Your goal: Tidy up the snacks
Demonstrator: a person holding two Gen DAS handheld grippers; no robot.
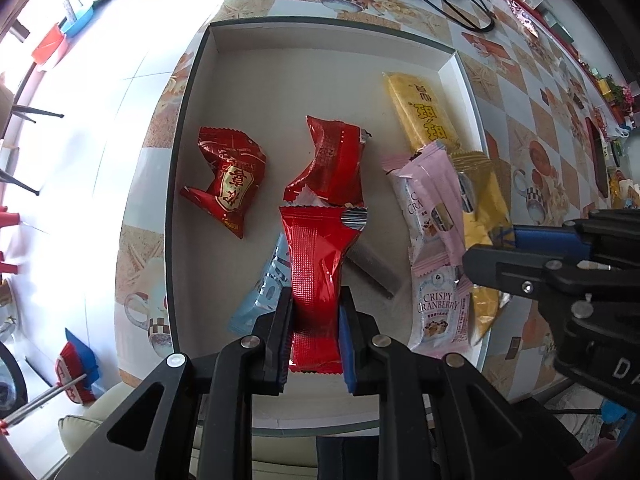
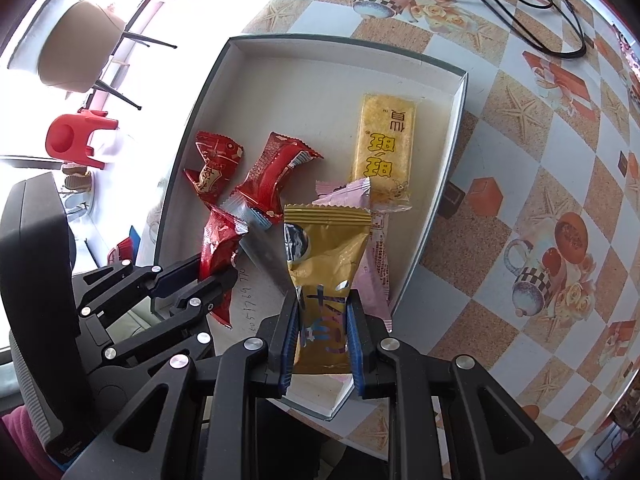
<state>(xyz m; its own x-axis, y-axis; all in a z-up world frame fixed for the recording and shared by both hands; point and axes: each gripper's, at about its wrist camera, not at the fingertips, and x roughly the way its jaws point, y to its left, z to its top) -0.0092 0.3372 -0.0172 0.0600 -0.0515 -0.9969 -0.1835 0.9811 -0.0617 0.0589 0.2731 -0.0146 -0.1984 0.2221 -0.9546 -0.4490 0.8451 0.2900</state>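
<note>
Both grippers hung over the shallow white box (image 1: 216, 40) on the table (image 2: 520, 160), each with a snack. The left gripper (image 1: 316, 332) had its fingers around the lower end of a red packet (image 1: 316, 272), though the grip looked loose; the right gripper (image 2: 322, 338) had its fingers pinched tight on a gold packet (image 2: 324, 264). Already in the box lay two crumpled red packets (image 1: 228, 176), a yellow bar (image 1: 420, 116), pink cranberry packets (image 1: 440, 312) and a pale blue one (image 1: 264, 292). The foil was slippery, so the red packet could likely slide free and drop askew onto the pile. The grippers were close together and might bump.
</note>
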